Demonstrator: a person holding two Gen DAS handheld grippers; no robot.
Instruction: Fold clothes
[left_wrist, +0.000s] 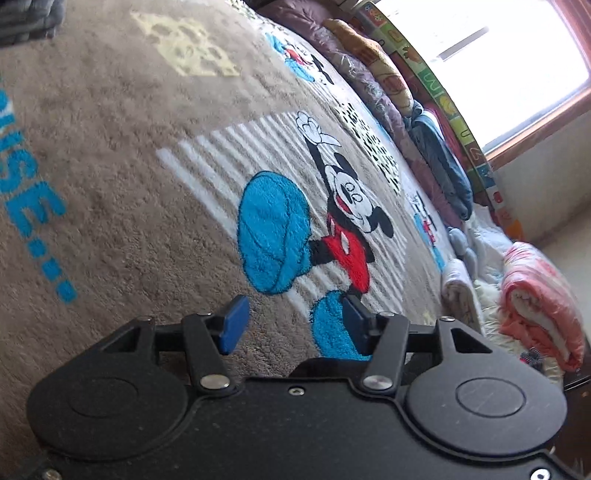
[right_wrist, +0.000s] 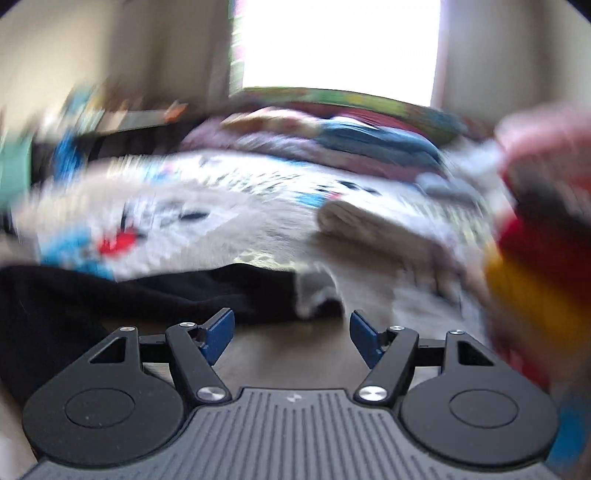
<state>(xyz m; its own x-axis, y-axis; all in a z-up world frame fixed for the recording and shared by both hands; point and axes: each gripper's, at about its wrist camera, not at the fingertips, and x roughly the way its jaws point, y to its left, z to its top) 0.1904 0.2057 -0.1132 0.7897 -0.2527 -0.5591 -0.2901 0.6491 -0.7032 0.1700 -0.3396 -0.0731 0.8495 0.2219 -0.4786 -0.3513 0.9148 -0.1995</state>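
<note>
My left gripper is open and empty, its blue pads hovering just above a beige plush blanket with a cartoon mouse print. My right gripper is open and empty; its view is motion-blurred. A black garment lies flat just ahead and left of it on the same blanket. A folded beige cloth lies farther ahead to the right. A red and yellow cloth sits blurred at the right edge.
Folded quilts and bedding are stacked along the far side under a bright window. A rolled pink blanket and white bedding lie at the right. A colourful alphabet mat leans along the wall.
</note>
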